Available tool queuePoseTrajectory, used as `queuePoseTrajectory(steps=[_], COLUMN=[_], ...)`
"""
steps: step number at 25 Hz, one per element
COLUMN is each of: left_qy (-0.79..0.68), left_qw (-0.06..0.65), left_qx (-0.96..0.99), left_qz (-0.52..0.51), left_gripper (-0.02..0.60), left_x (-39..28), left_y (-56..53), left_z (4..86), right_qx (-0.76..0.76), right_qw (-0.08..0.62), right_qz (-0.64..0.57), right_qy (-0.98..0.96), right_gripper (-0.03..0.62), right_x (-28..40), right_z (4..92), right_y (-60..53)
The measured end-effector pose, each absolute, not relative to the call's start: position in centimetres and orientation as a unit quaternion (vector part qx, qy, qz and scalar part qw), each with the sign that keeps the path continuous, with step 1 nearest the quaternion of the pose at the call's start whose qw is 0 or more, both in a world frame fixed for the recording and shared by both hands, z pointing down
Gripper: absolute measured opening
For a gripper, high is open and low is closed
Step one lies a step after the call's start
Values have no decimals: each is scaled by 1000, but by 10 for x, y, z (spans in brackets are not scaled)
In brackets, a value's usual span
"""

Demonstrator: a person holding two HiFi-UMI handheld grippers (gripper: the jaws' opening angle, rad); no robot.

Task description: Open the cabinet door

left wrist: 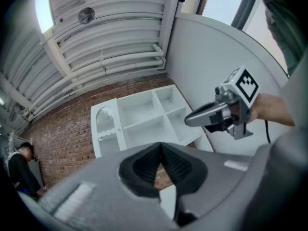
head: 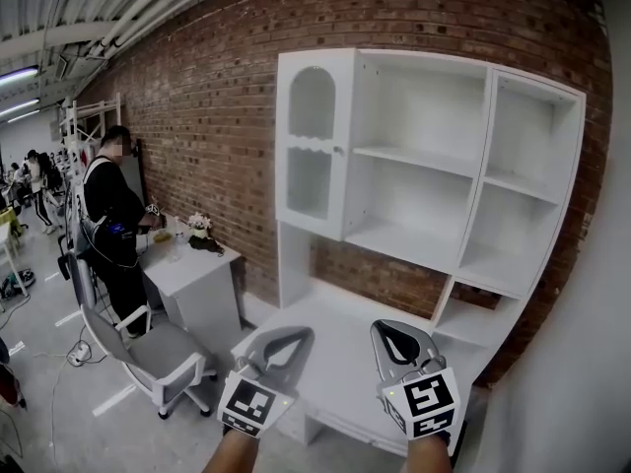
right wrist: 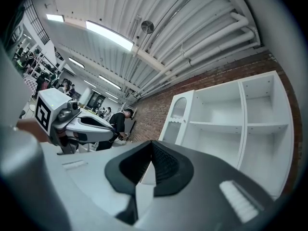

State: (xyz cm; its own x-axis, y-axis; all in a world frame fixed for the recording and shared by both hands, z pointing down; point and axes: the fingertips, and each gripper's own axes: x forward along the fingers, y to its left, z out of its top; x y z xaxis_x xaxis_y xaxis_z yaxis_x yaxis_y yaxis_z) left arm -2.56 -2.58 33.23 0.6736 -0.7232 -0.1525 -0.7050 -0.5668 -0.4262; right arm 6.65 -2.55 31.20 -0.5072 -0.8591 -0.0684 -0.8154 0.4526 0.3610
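A white cabinet (head: 434, 185) stands against the brick wall, with open shelves on its right. Its door (head: 311, 146) is at the upper left, with an arched window and a small knob (head: 338, 150), and lies flush with the frame. My left gripper (head: 288, 335) and right gripper (head: 397, 329) hover low in front of the cabinet's counter, well below the door and apart from it. Both are shut with nothing in them. In the left gripper view the jaws (left wrist: 160, 146) meet below the door (left wrist: 106, 125). The right gripper (right wrist: 151, 143) points toward the door (right wrist: 175, 120).
A white counter (head: 325, 338) runs along the cabinet's base just ahead of the grippers. At left a person (head: 113, 215) stands at a white desk (head: 202, 274) with small items, and a grey chair (head: 163, 348) sits in front of it. More people are far left.
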Motion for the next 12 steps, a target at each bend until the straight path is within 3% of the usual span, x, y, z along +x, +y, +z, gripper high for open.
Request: queuePoseTrajectory(steps=[12], left_qy=[371], left_qw=[233], left_qx=[-899], left_qz=[-9], left_gripper=[2], left_x=[-73], left_y=[-80], left_z=[332], right_qx=[521], right_qw=[68], right_qz=[-174], right_qy=[-833], right_gripper=[5], right_x=[18], right_z=[311], right_y=[-73])
